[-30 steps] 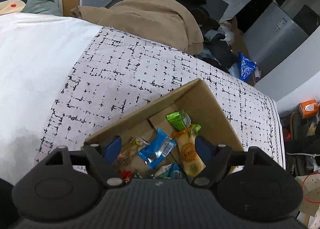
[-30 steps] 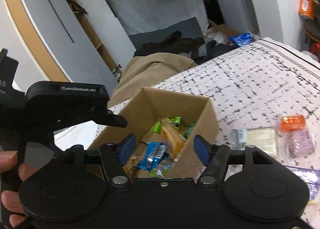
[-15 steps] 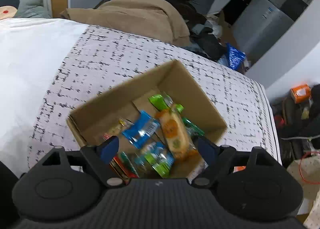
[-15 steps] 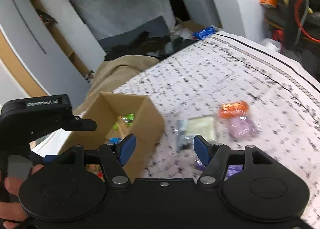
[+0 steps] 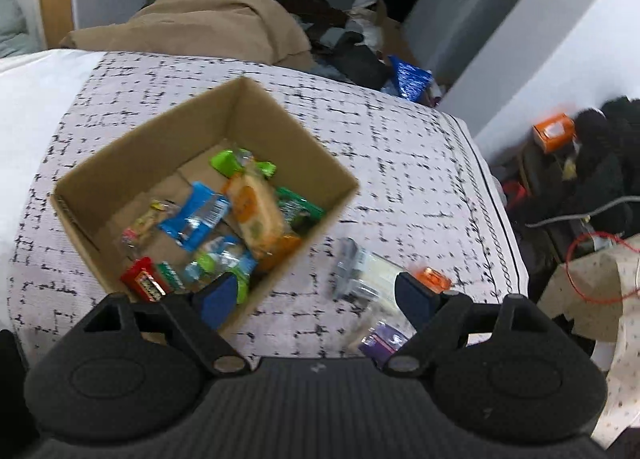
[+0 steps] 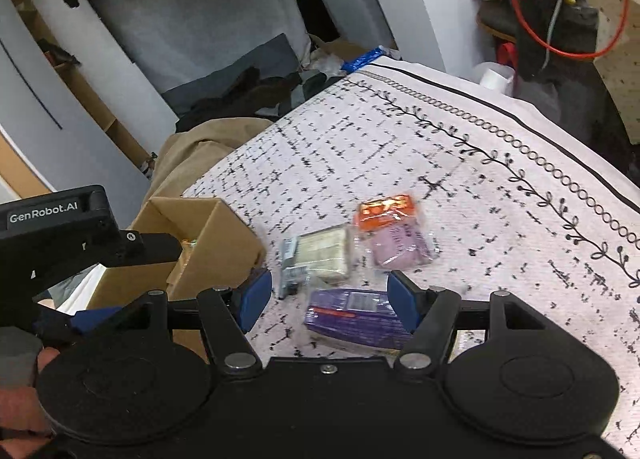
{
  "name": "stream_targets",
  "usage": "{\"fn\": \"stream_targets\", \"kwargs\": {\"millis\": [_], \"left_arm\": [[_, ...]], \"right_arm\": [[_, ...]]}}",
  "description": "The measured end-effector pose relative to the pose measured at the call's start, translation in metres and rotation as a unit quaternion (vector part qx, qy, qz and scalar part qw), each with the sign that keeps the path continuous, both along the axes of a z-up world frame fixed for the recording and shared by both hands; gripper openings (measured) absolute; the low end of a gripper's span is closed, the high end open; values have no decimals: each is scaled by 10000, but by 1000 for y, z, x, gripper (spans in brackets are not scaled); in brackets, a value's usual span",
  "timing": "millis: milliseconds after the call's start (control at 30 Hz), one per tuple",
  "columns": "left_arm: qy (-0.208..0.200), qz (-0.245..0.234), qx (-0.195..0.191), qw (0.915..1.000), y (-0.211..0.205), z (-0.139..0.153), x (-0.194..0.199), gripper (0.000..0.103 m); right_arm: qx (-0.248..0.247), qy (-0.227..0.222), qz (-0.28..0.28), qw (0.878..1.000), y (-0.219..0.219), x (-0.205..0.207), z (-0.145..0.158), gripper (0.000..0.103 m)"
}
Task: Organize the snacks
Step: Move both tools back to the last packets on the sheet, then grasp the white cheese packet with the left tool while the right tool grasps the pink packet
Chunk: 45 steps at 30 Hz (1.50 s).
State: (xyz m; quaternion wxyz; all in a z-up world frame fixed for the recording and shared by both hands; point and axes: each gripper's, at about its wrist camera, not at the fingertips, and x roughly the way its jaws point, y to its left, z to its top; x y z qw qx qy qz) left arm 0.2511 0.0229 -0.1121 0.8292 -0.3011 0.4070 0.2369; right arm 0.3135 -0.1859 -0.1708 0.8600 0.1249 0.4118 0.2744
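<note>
An open cardboard box (image 5: 120,163) on the patterned bedspread holds several snack packets, among them a blue one (image 5: 196,215) and an orange-labelled one (image 5: 256,215). My left gripper (image 5: 316,297) is open and empty above the box's near right corner. On the spread right of the box (image 6: 224,235) lie a pale packet (image 6: 324,251), a pink packet with an orange top (image 6: 394,231) and a purple packet (image 6: 352,317). My right gripper (image 6: 330,299) is open and empty just above the purple packet.
The bedspread (image 6: 460,195) ends at a black-striped edge on the right. A tan blanket (image 5: 208,19) and dark clothes lie beyond the bed. An orange box (image 5: 554,131), cables and a grey cabinet (image 5: 460,7) stand past the bed's right side.
Both grippers have swung right, away from over the box. The loose packets beside the box have come under the right gripper. Both stay open.
</note>
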Motion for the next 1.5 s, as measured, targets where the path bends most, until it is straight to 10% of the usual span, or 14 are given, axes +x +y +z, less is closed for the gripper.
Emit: {"fn": "stream_targets", "kwargs": {"millis": [700, 1500], "left_arm": [[251, -810, 127, 9963, -50, -29, 56, 85], [682, -947, 193, 9930, -43, -102, 114, 85]], "right_arm": [[115, 612, -439, 9971, -36, 41, -38, 78], [-478, 147, 15, 9987, 11, 69, -67, 75]]}}
